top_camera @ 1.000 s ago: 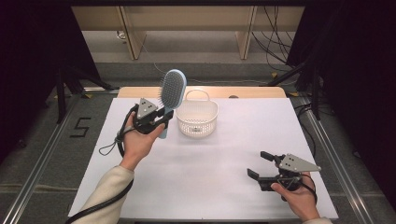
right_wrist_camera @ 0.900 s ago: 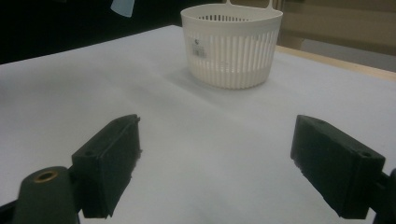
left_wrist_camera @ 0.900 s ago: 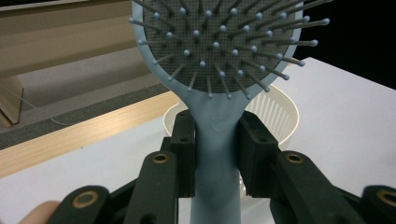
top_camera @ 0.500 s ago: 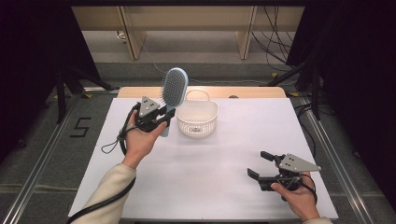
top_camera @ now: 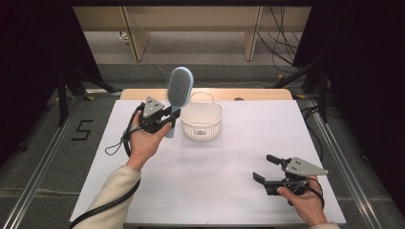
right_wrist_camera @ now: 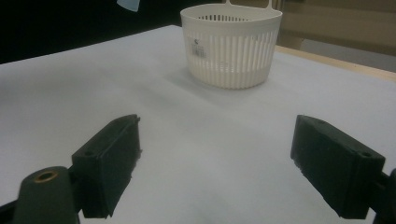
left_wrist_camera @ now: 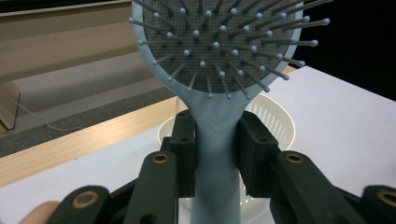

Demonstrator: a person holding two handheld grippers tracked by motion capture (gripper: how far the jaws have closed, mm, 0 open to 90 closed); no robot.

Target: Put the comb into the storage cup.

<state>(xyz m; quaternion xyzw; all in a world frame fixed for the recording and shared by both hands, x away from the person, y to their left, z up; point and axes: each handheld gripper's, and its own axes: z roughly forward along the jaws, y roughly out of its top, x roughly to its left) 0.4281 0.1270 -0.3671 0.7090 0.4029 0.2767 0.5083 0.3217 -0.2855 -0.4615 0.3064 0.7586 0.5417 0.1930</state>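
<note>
Here the left gripper (top_camera: 168, 116) is clamped on the handle of a light blue hairbrush (top_camera: 179, 88), which stands upright with its bristles toward the person, just to the left of the white basket (top_camera: 201, 121). In the left gripper view the two jaws press both sides of the handle, with the basket behind them. The right gripper (top_camera: 265, 168) rests well apart from the basket, on the near right side of the white table (top_camera: 205, 171), its jaws wide apart and empty.
</note>
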